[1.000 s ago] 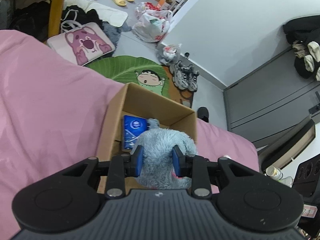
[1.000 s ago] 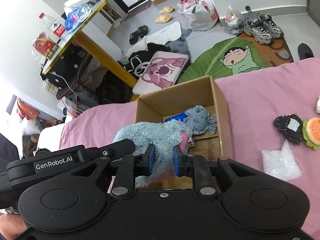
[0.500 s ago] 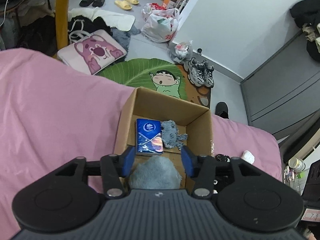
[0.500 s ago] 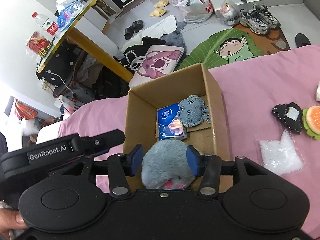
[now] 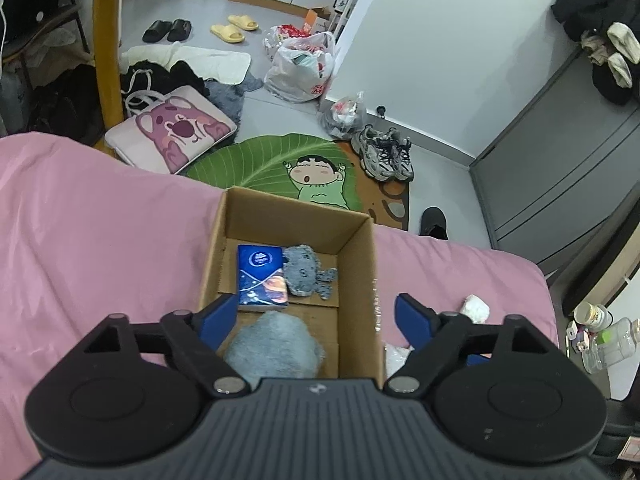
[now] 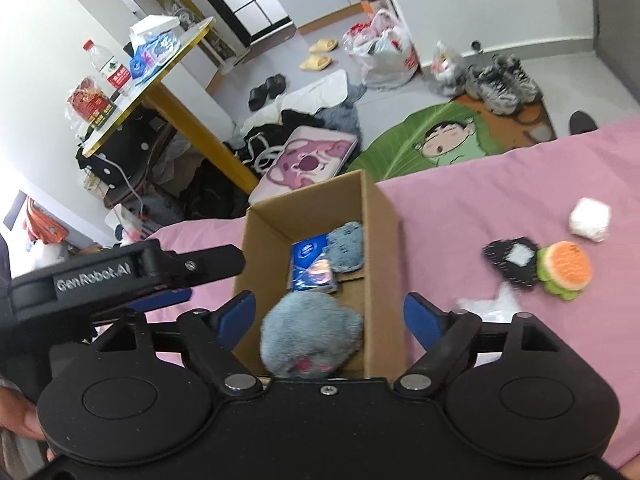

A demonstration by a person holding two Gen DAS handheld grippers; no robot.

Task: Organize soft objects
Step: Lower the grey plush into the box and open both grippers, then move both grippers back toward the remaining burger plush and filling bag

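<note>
Jaws: both pairs stand spread wide and pinch nothing; the left gripper (image 5: 316, 316) and the right gripper (image 6: 330, 316) hang above the near end of the cardboard box (image 5: 370, 280), each pair's blue pads straddling the box walls.
Nearest item: a fluffy grey-blue plush (image 6: 310, 334) lies loose inside the box at its near end, a touch of pink showing on its underside in the right wrist view; neither gripper touches it.
Mid box: a blue tissue pack (image 5: 262, 278) lies flat on the box floor just beyond the plush, with a small grey knitted toy (image 5: 306, 270) touching its right side.
Judged done: three soft things sit in the box, so the packing looks well under way.
Bed, right of box: a burger plush (image 6: 564, 270) lies on the pink bedsheet (image 5: 80, 240) against a black fuzzy piece with a white patch (image 6: 510, 262); a clear plastic bag (image 6: 486, 306) lies nearer the box, and a white wad (image 6: 590, 220) lies farther off.
Judged left: those four things lie outside the box and likely go in next; the right gripper is the closer one.
Far: the floor (image 5: 280, 120) beyond the bed carries a leaf-shaped rug, shoes and bags, none part of the job as far as one can judge.
</note>
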